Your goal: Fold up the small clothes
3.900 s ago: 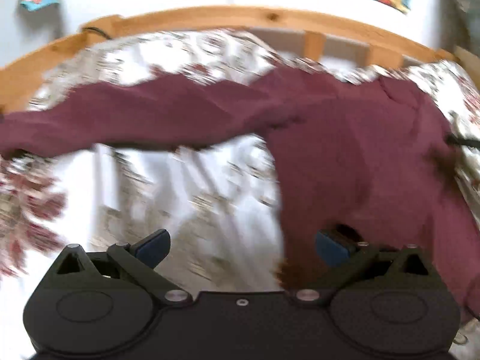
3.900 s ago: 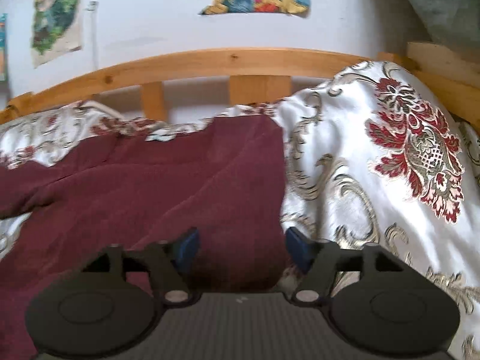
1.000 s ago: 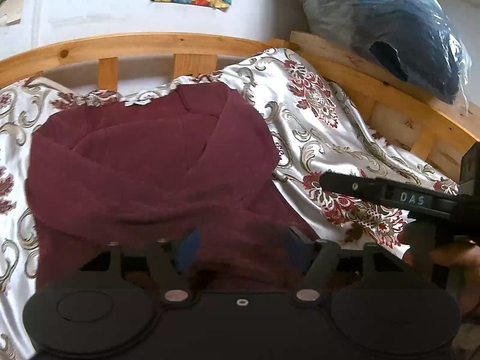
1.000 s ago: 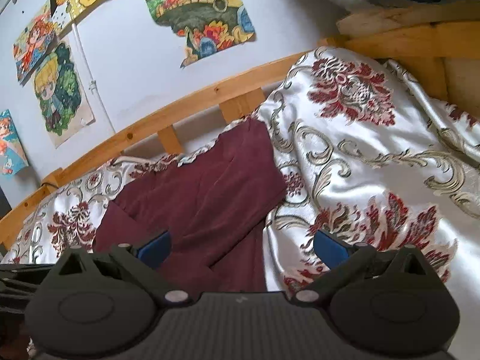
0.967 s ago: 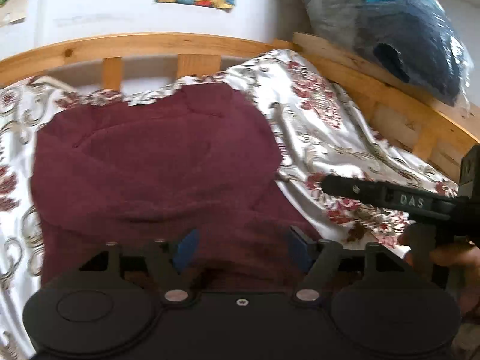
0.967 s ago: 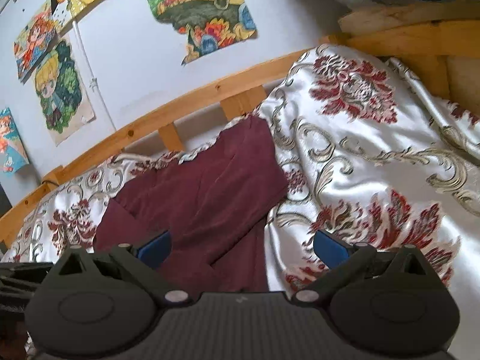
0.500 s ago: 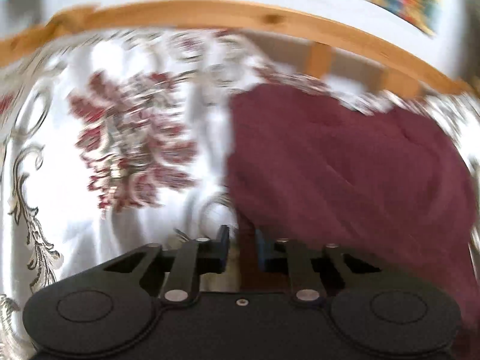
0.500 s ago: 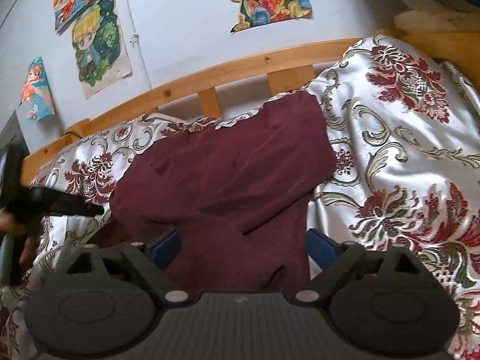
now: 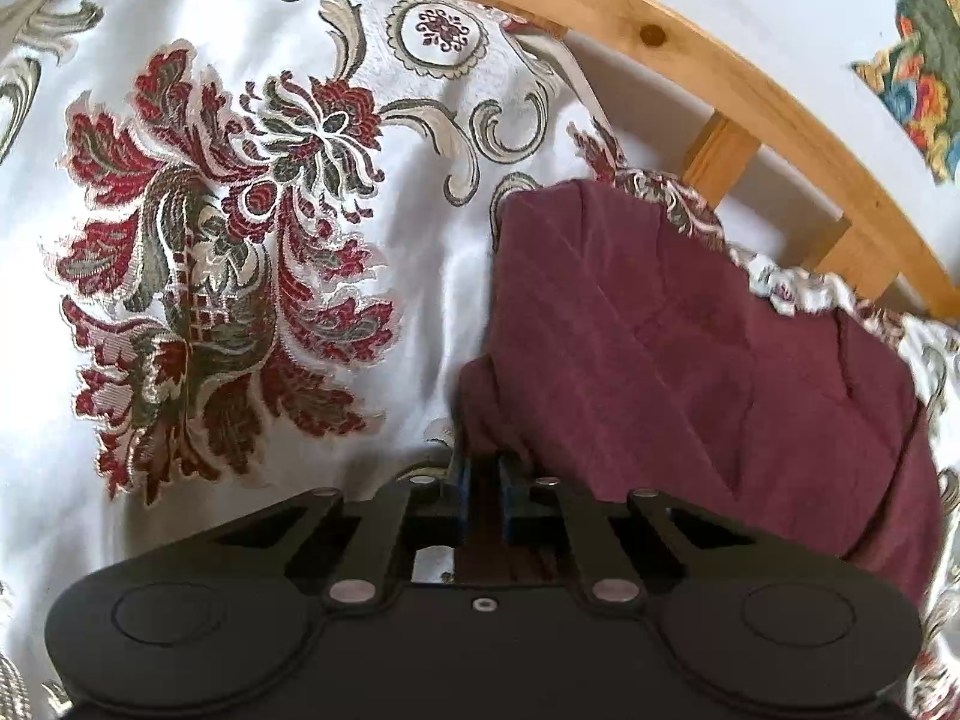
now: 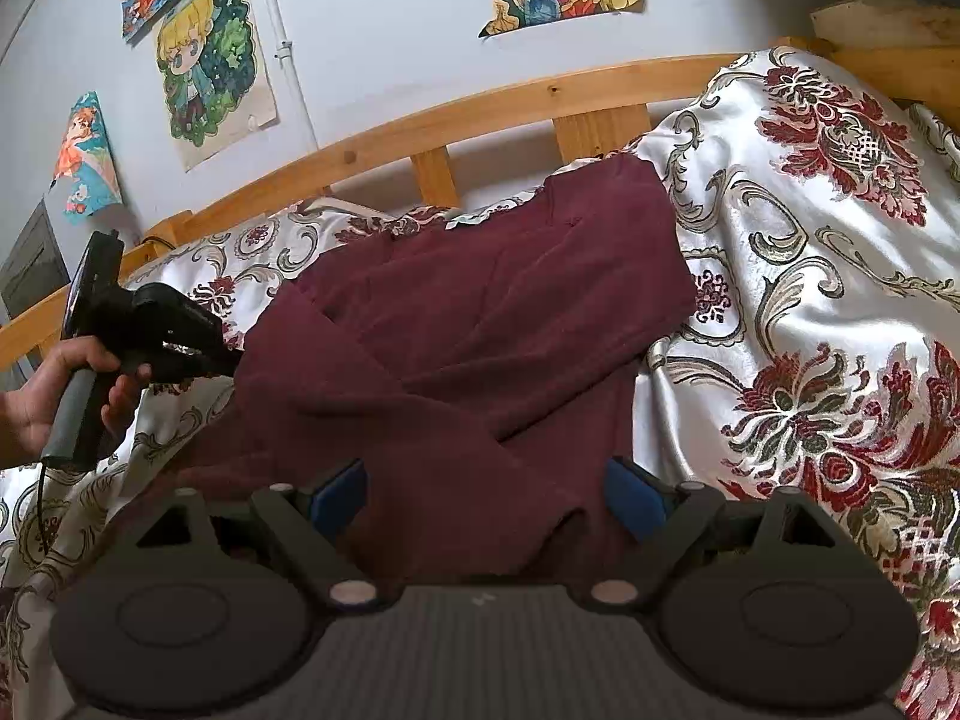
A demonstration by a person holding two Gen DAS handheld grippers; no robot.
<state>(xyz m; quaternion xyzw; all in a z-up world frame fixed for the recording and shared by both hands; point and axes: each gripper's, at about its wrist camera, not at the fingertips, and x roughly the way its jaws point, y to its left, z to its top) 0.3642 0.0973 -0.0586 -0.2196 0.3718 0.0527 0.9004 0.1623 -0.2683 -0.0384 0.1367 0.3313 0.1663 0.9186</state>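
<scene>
A maroon long-sleeved top (image 10: 480,324) lies on the floral bedspread with both sleeves folded across its body. In the left wrist view the top (image 9: 690,360) fills the right half. My left gripper (image 9: 480,483) is shut on the top's left edge, with maroon cloth pinched between its blue pads. In the right wrist view the left gripper (image 10: 231,363) shows at the garment's left side, held by a hand. My right gripper (image 10: 486,495) is open, its blue pads spread over the near hem without holding it.
The white, red and gold floral bedspread (image 9: 210,240) covers the bed. A curved wooden rail (image 10: 480,102) with slats runs along the far side. Cartoon posters (image 10: 204,60) hang on the wall behind it.
My left gripper moved from the near hem to the top's left edge and shut on it. My right gripper swung left to face the garment, still open.
</scene>
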